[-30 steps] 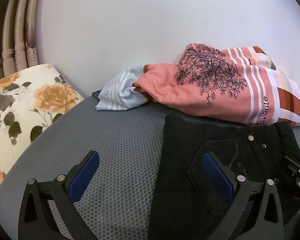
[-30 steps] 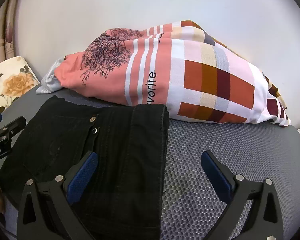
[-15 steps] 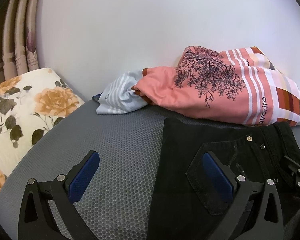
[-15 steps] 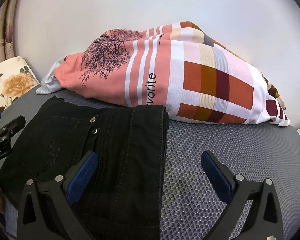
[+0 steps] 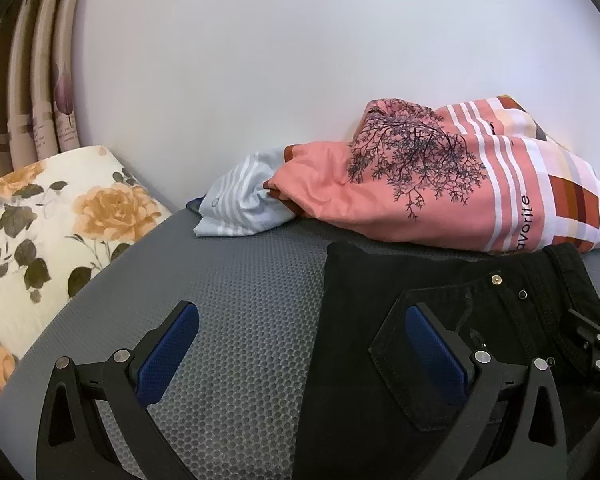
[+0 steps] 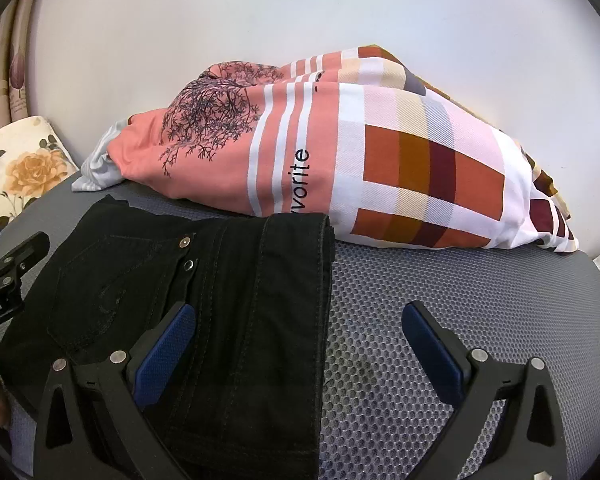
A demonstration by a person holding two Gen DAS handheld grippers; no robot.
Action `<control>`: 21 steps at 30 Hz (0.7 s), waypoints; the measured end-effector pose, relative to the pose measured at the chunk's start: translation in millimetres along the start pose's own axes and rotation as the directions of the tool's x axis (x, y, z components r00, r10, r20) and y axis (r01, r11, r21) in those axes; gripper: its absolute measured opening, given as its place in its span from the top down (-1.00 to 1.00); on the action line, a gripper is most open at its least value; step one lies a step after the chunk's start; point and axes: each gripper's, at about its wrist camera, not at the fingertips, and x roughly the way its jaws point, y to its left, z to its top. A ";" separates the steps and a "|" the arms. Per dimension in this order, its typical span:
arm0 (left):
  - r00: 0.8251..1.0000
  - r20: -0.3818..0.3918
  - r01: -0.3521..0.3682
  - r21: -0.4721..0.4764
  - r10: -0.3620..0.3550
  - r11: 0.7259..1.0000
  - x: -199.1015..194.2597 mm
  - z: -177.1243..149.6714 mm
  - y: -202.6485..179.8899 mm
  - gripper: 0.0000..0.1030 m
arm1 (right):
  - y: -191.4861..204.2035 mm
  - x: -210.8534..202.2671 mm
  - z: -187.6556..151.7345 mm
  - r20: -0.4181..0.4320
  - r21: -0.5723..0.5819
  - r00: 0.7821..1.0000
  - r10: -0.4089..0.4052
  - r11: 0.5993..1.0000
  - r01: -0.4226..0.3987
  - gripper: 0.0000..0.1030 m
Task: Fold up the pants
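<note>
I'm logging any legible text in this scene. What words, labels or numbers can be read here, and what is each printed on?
"avorite": black lettering on the pink patterned pillow, first letter hidden; the right wrist view shows only "vorite".
"obot.AI": white print on the left tongs body, seen from the right wrist view, start cut off.
Curtain print: too small and blurred to read.
Black pants: no text.

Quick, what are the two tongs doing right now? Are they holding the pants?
Left tongs: open, holding nothing, above the black pants.
Right tongs: open, holding nothing, above the pants' edge.

Left gripper (image 5: 300,344) and right gripper (image 6: 298,340) both hang low, jaws spread wide, holding nothing.
</note>
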 end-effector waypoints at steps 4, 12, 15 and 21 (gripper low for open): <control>1.000 0.011 -0.007 0.004 0.007 1.000 -2.6 -0.4 -1.2 -0.99 | -0.4 0.0 0.6 0.000 0.001 1.000 0.001 1.000 -0.001 -0.99; 0.999 0.037 -0.025 0.020 0.024 1.000 -6.4 -0.8 -4.9 -0.99 | -1.3 2.0 0.5 -0.008 0.007 1.000 -0.003 1.000 0.003 -0.99; 0.997 0.058 -0.043 0.027 0.041 0.999 -11.8 -2.3 -7.3 -0.99 | -1.1 2.7 -0.2 -0.011 0.006 1.000 -0.008 1.000 0.008 -0.99; 0.990 0.093 -0.113 0.021 0.110 0.993 -21.1 -4.7 -8.7 -0.99 | -0.4 6.8 0.0 -0.031 0.000 0.999 -0.013 1.000 0.013 -0.99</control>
